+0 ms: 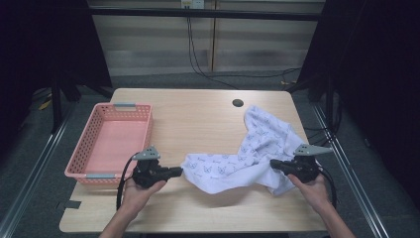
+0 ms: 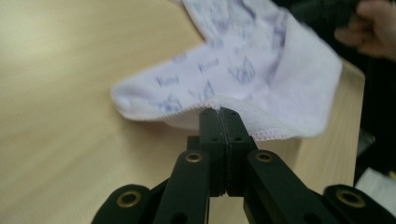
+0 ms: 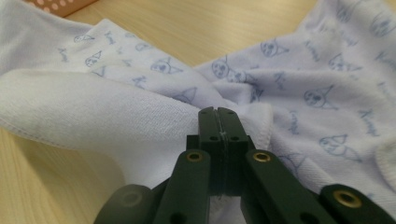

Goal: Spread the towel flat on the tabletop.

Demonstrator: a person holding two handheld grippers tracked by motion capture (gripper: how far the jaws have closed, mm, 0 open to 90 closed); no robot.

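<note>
Dark curtains are flanking a pale wooden table (image 1: 198, 124), where a white printed towel (image 1: 247, 153) is lying rumpled toward the right edge. Both tongs are closing flat on its hem: the left gripper (image 1: 176, 171) at its near-left corner, the right gripper (image 1: 275, 164) near the right edge. Such thin bites are risking a slip if pulled apart. A pink basket (image 1: 111, 141) is sitting at the left edge.

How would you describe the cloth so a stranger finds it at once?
On the right half of the wooden table, right of the pink basket, a towel lies crumpled. It is white with small blue prints, and both grippers pinch its edges.
</note>
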